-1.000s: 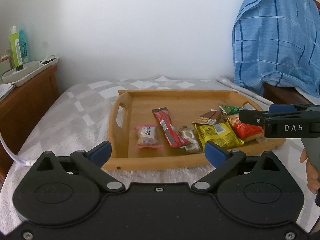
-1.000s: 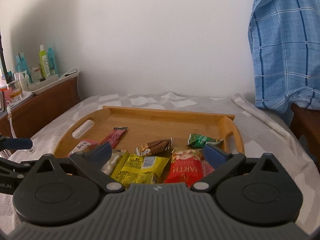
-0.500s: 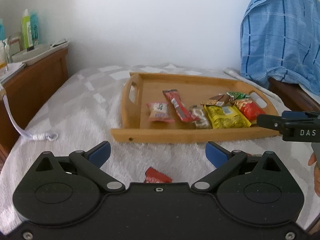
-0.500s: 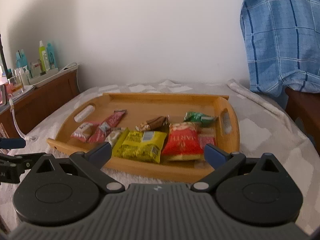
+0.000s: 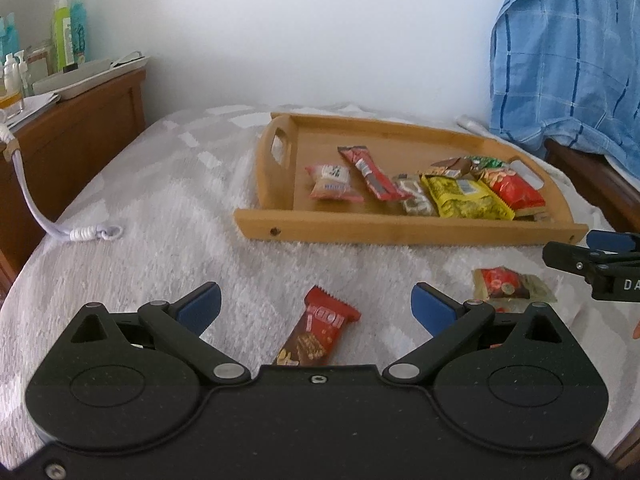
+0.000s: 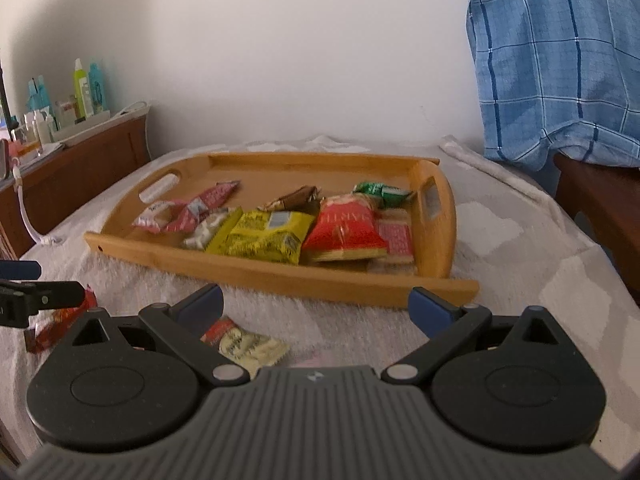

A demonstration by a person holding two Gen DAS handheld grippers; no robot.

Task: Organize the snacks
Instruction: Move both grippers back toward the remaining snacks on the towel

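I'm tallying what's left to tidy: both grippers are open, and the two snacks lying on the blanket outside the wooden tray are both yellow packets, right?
Not quite. The left wrist view shows neither is yellow: a red-brown wafer bar and a red-and-pale packet. The yellow packet lies in the wooden tray. Both grippers are open.

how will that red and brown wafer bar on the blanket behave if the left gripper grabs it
The red and brown wafer bar looks flat and thin, so probably light. Its glossy wrapper may slip or crinkle. Lying on the soft blanket, it may sink under the fingers rather than slide or roll.
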